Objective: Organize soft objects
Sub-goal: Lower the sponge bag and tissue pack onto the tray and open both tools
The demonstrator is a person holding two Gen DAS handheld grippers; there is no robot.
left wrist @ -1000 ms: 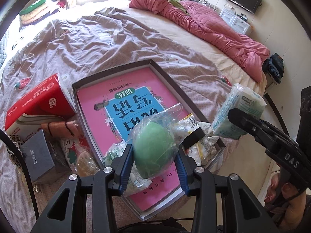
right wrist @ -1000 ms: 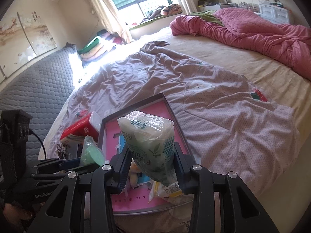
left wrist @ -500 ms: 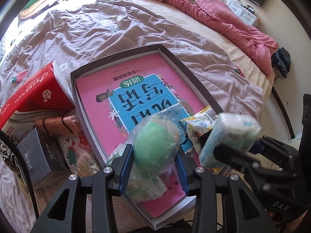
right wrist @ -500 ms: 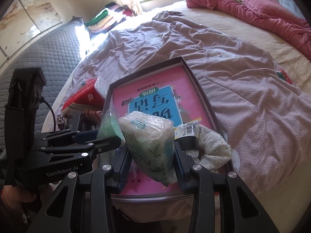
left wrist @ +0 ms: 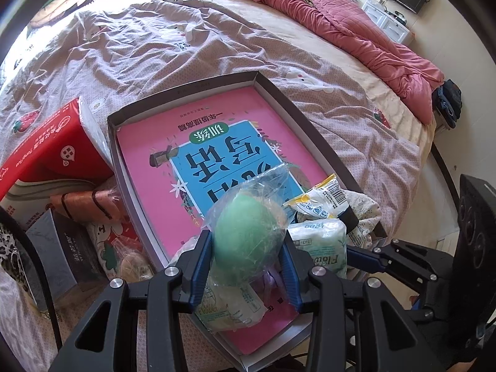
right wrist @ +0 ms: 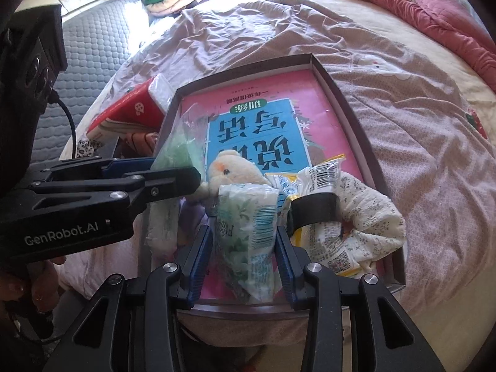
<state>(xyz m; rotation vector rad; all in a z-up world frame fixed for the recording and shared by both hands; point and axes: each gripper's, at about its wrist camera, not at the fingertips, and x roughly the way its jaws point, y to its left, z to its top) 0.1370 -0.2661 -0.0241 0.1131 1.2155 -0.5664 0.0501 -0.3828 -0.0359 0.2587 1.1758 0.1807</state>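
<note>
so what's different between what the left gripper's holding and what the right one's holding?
The left gripper clamps a green egg-shaped ball in a loose clear bag; the right gripper clamps a tissue pack, flat-sided, tightly wrapped and printed with leaves and a barcode. The ball is plain; the pack is lettered. Both hang over the box.

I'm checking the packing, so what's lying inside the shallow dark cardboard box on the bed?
In the shallow dark cardboard box lies a pink and blue book, with a cream plush toy, a yellow and white snack packet and a floral white cloth on it. Anything beneath the book is hidden.
</note>
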